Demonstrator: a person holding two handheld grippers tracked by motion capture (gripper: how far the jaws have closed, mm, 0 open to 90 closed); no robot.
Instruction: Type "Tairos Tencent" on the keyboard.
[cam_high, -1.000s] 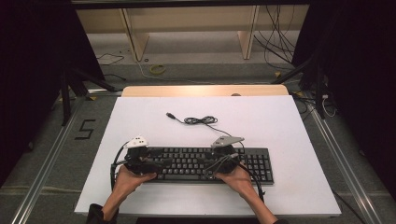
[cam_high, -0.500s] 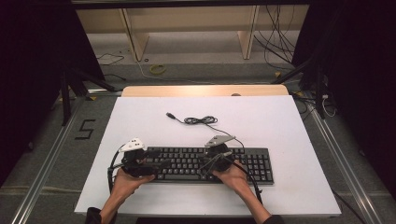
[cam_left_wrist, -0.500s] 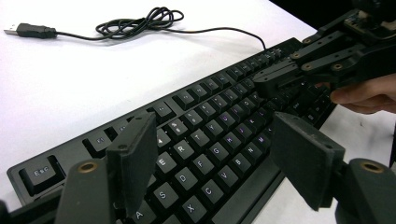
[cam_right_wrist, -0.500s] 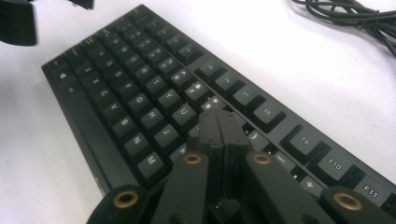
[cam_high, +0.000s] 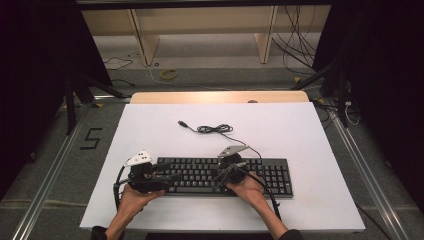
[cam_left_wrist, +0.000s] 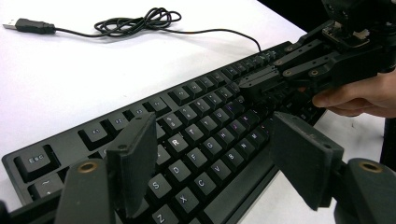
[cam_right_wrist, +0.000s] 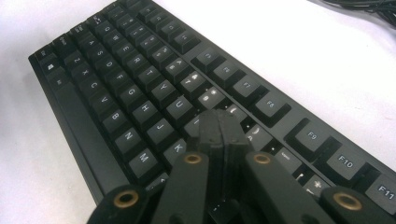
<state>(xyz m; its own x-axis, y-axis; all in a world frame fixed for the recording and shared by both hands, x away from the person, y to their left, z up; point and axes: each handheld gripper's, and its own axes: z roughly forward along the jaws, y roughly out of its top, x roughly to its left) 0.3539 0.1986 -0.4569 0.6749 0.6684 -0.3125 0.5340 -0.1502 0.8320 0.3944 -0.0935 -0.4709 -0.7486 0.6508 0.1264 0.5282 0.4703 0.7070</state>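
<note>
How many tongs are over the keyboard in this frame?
2. The left tongs hover open over the keyboard at its left end; the right tongs, shut, are at its middle keys.

Count on the white table (cam_high: 300, 130)

One black keyboard (cam_high: 200, 175), one coiled USB cable (cam_high: 212, 129) behind the keyboard, and two handheld grippers over the keyboard: left gripper (cam_high: 167, 177), right gripper (cam_high: 222, 177).

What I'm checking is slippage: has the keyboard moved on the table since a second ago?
No. The keyboard keeps its right end at the same gap from the table edge, and its coiled cable lies unchanged.
</note>
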